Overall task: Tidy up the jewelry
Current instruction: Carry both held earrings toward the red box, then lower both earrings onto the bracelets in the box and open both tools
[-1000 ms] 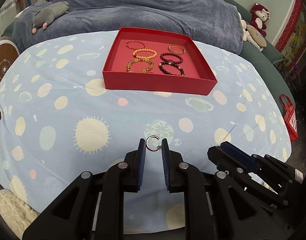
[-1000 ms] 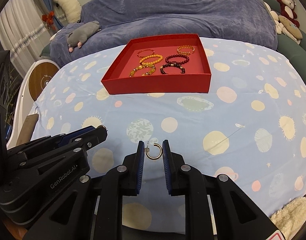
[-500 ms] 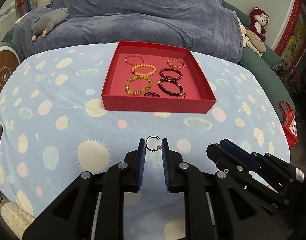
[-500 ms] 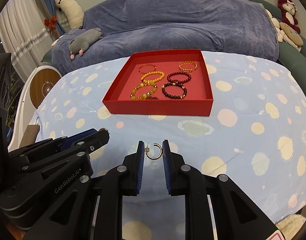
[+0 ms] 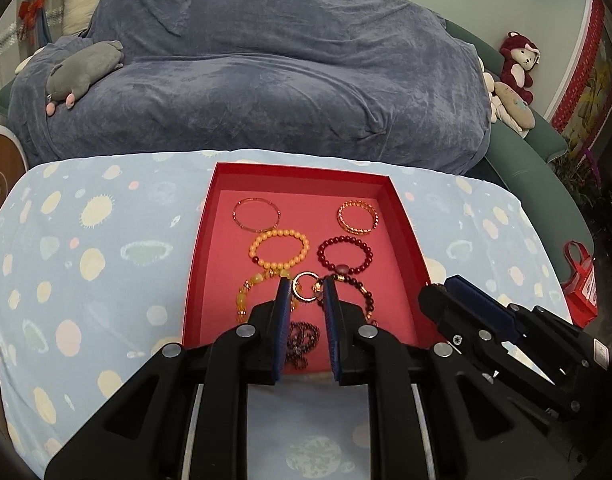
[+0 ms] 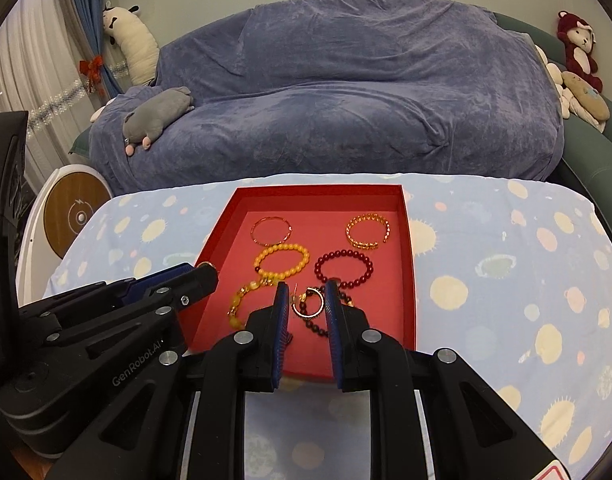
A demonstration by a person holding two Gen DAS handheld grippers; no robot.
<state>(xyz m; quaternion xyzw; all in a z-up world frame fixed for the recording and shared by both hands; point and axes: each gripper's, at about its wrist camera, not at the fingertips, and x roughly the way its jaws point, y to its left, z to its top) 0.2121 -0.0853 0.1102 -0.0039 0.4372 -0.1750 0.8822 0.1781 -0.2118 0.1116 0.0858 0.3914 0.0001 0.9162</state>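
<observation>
A red open box (image 5: 210, 216) (image 6: 409, 264) sits on the spotted blue cloth. Several bracelets lie in it: a thin gold bangle (image 5: 256, 215), a gold chain cuff (image 5: 357, 217), a yellow bead bracelet (image 5: 280, 249), a dark red bead bracelet (image 5: 345, 255). My left gripper (image 5: 305, 294) is shut on a small gold hoop earring (image 5: 304, 292), held over the box's near half. My right gripper (image 6: 305, 300) is shut on a second gold hoop earring (image 6: 307, 302), also over the box. A dark beaded piece (image 5: 302, 340) lies below the left gripper.
A sofa under a blue-grey cover (image 5: 286, 80) stands behind the table. A grey plush (image 5: 82, 70) lies on its left. Soft toys (image 5: 517, 64) sit at the right. A round white and wood device (image 6: 72, 216) stands left of the table.
Both grippers have moved forward with their earrings, from above the bare cloth in front of the box to above the box's near half.
</observation>
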